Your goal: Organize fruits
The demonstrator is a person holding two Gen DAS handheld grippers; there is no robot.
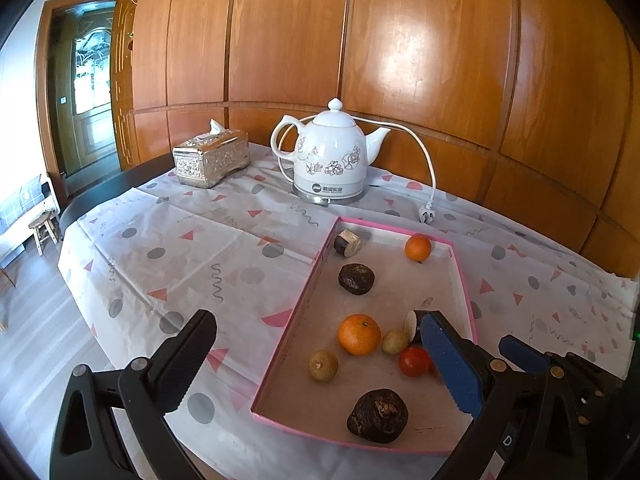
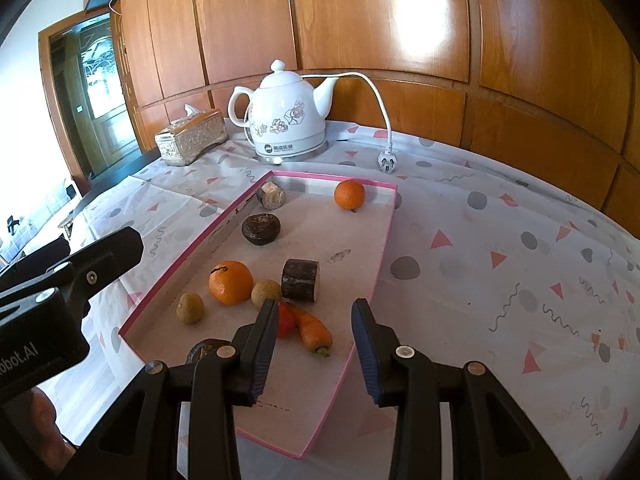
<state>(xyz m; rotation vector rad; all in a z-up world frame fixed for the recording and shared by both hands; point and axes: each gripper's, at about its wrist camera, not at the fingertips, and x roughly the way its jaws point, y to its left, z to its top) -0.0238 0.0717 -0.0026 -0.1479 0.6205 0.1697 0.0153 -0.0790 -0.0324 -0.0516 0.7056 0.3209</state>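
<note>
Two grippers above a pink-rimmed tray (image 1: 296, 420) on a patterned tablecloth (image 2: 480, 240). At far left, left gripper (image 1: 316, 320): fingers spread wide, nothing between them, hovering by the tray's near left rim. Further back on the left, silver tissue box (image 2: 188, 140); next to it, white floral kettle (image 2: 288, 116) with cord and loose plug (image 2: 386, 160). Inside the tray, left to right across the near part: longan (image 2: 190, 308), large orange (image 2: 231, 282), second longan (image 2: 266, 290) just beside it, dark cut chunk (image 2: 300, 286). Nearer still, tomato (image 2: 285, 320) against carrot (image 2: 314, 332). Toward the far end: dark wrinkled fruit (image 2: 261, 230), another cut chunk (image 2: 271, 195), small orange (image 2: 349, 195) near the far right corner. Right gripper (image 2: 316, 304): fingers apart, clamped on nothing, just short of tomato and carrot.
</note>
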